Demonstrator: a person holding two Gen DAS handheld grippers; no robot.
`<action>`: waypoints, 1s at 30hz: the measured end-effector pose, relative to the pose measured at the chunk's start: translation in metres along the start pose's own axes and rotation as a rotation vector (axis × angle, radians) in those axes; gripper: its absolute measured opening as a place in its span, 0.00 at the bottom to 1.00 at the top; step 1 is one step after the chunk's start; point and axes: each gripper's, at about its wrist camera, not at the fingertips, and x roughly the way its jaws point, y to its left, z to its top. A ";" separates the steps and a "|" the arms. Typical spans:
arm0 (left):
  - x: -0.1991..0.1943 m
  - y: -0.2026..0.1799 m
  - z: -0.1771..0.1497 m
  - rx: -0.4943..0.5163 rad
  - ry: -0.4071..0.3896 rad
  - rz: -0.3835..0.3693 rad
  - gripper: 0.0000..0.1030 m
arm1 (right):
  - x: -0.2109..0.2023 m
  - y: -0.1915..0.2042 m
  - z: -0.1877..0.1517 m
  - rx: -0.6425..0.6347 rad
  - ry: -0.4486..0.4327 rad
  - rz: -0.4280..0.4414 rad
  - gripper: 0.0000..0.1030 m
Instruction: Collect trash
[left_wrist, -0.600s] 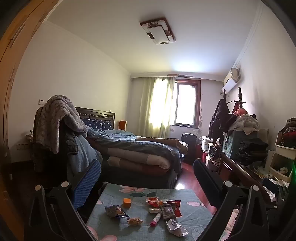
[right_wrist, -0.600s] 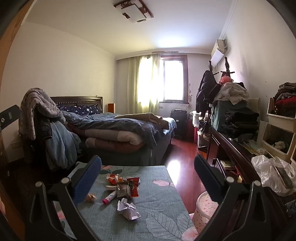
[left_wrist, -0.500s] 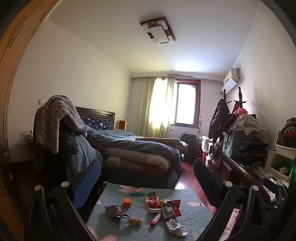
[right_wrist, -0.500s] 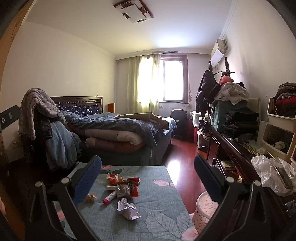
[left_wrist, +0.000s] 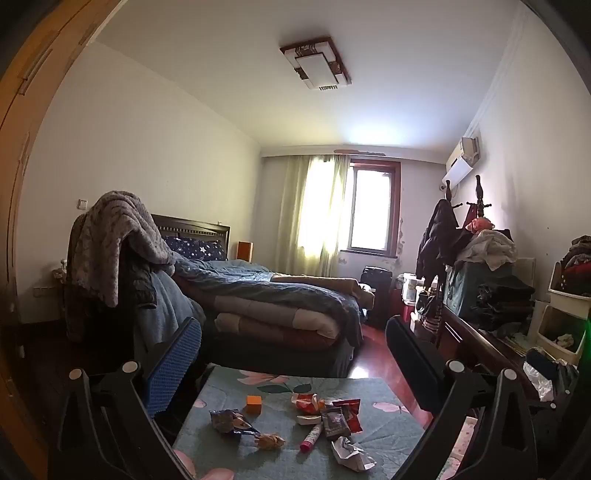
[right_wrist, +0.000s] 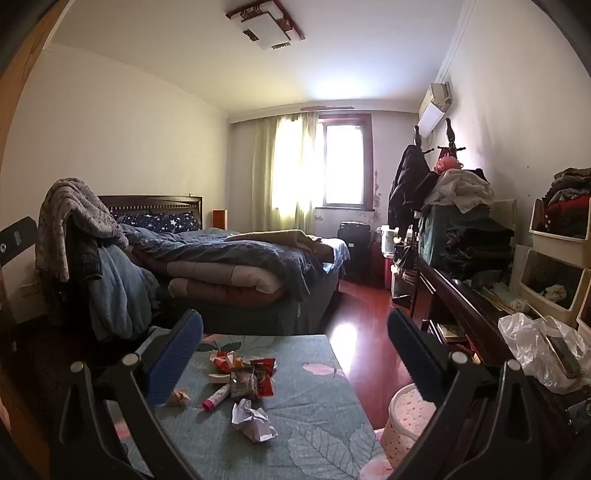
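No movement seen since earlier frames; both grippers held spread wide, nothing grasped.
Trash pile (left_wrist: 325, 413) seen between left gripper (left_wrist: 291, 354) fingers; crumpled paper (right_wrist: 253, 424) between right gripper (right_wrist: 295, 343) fingers, on floral table (right_wrist: 314, 424); pink bin (right_wrist: 404, 421) under right finger, bed (right_wrist: 240, 273) beyond.

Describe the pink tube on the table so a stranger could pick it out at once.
Start at the low table with the green floral cloth, at the foot of the bed. In the litter at its middle, the pink tube lies flat just ahead of the crumpled white paper and beside the dark snack wrapper. It is the only smooth, straight cylinder there; everything else is crumpled.
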 end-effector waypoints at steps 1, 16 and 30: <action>0.000 0.000 0.000 0.004 -0.001 0.002 0.97 | -0.001 -0.001 0.003 0.001 -0.004 -0.002 0.97; -0.007 -0.008 0.001 0.009 -0.016 0.005 0.97 | -0.019 -0.006 0.017 0.003 -0.068 -0.023 0.97; -0.007 -0.004 0.000 0.005 -0.015 0.007 0.97 | -0.019 -0.005 0.020 0.001 -0.070 -0.022 0.97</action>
